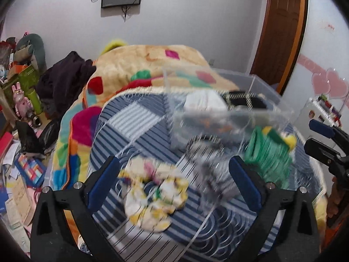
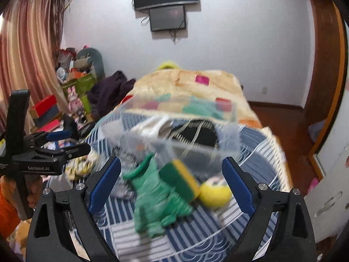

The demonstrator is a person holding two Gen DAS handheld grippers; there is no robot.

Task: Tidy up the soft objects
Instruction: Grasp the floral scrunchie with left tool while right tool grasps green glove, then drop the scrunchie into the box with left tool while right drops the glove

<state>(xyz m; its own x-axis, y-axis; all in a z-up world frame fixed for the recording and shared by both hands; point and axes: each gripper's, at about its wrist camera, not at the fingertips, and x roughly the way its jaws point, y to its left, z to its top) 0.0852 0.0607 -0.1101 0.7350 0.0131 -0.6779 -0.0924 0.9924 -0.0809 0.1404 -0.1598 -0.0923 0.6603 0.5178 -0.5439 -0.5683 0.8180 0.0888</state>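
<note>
A clear plastic bin (image 1: pixel 235 113) (image 2: pixel 181 131) sits on the blue striped bed cover and holds white and black fabric. In front of it lie a green glove (image 2: pixel 152 194) (image 1: pixel 268 155), a green-and-yellow sponge (image 2: pixel 181 179) and a yellow ball (image 2: pixel 214 193). A crumpled yellow-and-white floral cloth (image 1: pixel 154 194) (image 2: pixel 81 167) and a grey cloth (image 1: pixel 216 174) lie to the left. My left gripper (image 1: pixel 174 179) is open above the floral cloth. My right gripper (image 2: pixel 171 181) is open above the glove and sponge. Both views are blurred.
A colourful fleece blanket (image 1: pixel 139 69) covers the far half of the bed. Dark clothing (image 1: pixel 65 80) and piled boxes and toys (image 1: pixel 19 83) lie at the left. A wooden door (image 1: pixel 281 26) and a white cabinet (image 2: pixel 327 192) stand at the right.
</note>
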